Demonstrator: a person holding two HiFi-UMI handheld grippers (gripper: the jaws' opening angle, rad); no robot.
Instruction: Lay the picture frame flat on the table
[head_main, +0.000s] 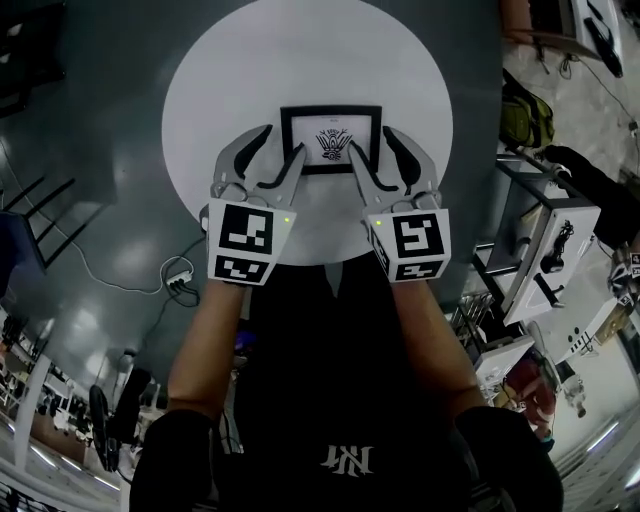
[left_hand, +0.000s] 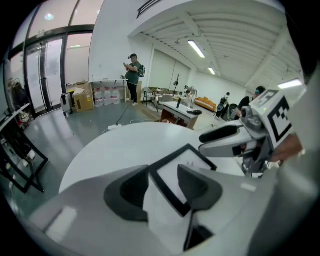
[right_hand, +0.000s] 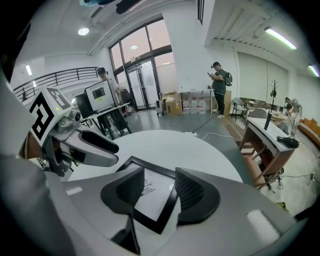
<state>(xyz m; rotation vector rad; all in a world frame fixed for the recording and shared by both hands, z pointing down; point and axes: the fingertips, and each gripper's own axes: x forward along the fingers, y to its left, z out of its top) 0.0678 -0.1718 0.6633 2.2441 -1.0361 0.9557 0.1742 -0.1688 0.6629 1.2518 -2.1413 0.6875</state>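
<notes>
- The picture frame lay flat and face up around the middle of the round white table, print showing, so to me the job looked basically done
- The left gripper had its jaws spread wide across the frame's left edge by the near corner, one jaw outside the frame and the other over the glass, pads not pinching anything
- The right gripper mirrored that on the right edge, jaws likewise apart and holding nothing
- My guess on the two-sided setup: taking a frame by both edges means it goes down level, with no twisting or slapping onto the tabletop
- Both tools sat low and close around the frame, not clear of it, so I'd call this the letting-go bit
- Couldn't tell if any jaw tip was actually resting on the table
- Only risk I could think of: a jaw snagging the edge on the pull-back and sliding the frame
</notes>
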